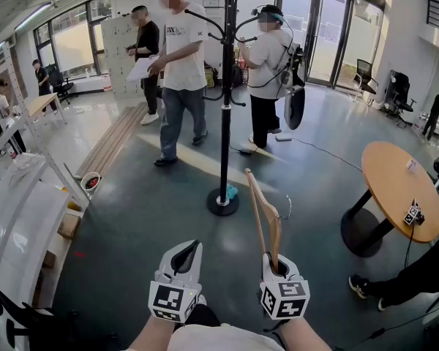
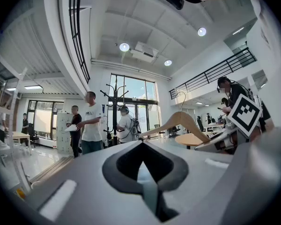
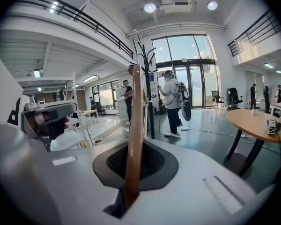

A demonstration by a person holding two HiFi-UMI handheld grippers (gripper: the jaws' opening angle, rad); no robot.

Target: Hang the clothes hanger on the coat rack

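Note:
A black coat rack (image 1: 226, 86) with curved hooks stands on a round base on the dark floor ahead of me. My right gripper (image 1: 278, 265) is shut on one end of a wooden clothes hanger (image 1: 263, 214), which rises from the jaws toward the rack, its metal hook to the right. In the right gripper view the hanger (image 3: 133, 135) stands edge-on between the jaws, with the coat rack (image 3: 147, 78) behind it. My left gripper (image 1: 184, 258) is beside it, shut and holding nothing. The left gripper view shows the hanger (image 2: 180, 121) off to the right.
Two people (image 1: 181, 64) stand close behind the rack, one holding papers, another person (image 1: 267, 72) wearing gear. A round wooden table (image 1: 399, 189) is at the right with a marker cube (image 1: 413, 214) on it. White shelving (image 1: 22, 218) lines the left side.

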